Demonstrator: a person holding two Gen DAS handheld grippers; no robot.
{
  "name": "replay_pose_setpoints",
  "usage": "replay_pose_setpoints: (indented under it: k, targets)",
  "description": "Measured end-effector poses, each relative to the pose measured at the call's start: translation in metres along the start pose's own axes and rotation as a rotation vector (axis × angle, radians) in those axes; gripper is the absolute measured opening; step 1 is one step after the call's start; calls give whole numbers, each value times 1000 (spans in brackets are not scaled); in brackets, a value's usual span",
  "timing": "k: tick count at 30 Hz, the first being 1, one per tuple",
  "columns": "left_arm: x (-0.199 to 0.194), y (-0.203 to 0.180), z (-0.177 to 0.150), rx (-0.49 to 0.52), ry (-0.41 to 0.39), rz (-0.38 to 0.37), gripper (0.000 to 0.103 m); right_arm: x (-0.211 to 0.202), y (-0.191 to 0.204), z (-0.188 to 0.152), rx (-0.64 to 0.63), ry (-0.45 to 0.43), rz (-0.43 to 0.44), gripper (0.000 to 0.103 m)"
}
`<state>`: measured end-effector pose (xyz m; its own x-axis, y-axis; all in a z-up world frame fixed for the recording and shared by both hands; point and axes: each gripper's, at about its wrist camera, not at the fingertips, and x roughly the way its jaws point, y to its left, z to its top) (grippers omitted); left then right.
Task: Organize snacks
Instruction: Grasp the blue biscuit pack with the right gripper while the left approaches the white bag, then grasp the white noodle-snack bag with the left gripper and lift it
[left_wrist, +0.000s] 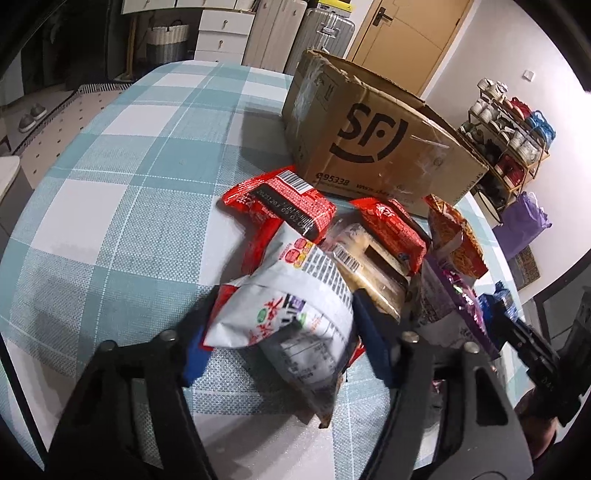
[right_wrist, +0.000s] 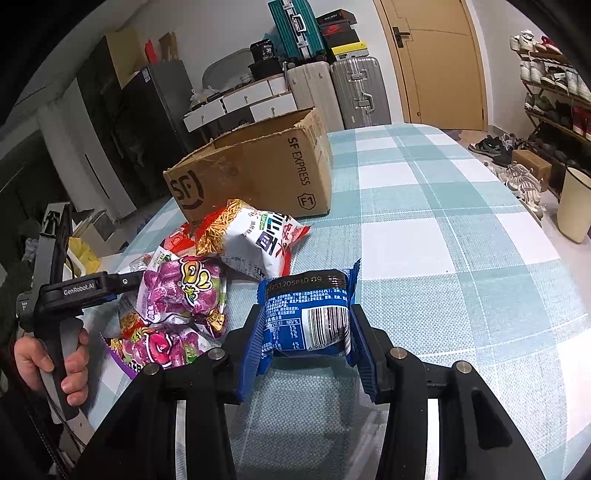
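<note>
- While clamped crosswise between left gripper (left_wrist: 282, 325) pads: white snack bag (left_wrist: 291, 295), long axis toward cardboard box (left_wrist: 373, 136).
- Held in right gripper (right_wrist: 308, 332): blue packet (right_wrist: 306, 314), above checked tablecloth (right_wrist: 443, 229), pointing forward.

Left wrist view: white snack bag (left_wrist: 284, 314) motion-blurred at its lower end, print unreadable. It covers the lower part of the red packet (left_wrist: 280, 206) behind. Cardboard box (left_wrist: 369, 136) interior not visible from either camera. Clear-wrapped pack (left_wrist: 369, 266) contents unclear. Right wrist view: blue packet (right_wrist: 306, 314) sides hidden by the fingers (right_wrist: 251, 343); small print illegible. Purple bags (right_wrist: 177, 291) partly overlap. Person's hand (right_wrist: 55, 365) cut off at the frame edge.
</note>
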<state>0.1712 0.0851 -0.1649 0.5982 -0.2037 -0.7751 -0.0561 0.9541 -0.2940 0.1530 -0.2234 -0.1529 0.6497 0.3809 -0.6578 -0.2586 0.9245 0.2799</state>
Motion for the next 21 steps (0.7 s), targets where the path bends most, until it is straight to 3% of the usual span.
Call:
replay_pose_setpoints:
  k: [2,5,16,21]
  targets:
    - [-1,-2,-1,15,-9,-19,50,-1,0,1,3,-6,6,45]
    - [-4,-4,-3,32,-18,-25,47,-1,0,1,4,-7,3,45]
    - [-20,12,-5,7,-35,-46,46,-8,9,12,8,-15,-12,45]
    - [-36,22,-3,-17,-81,-62,46,-12,22,20,-18,-28,-12,45]
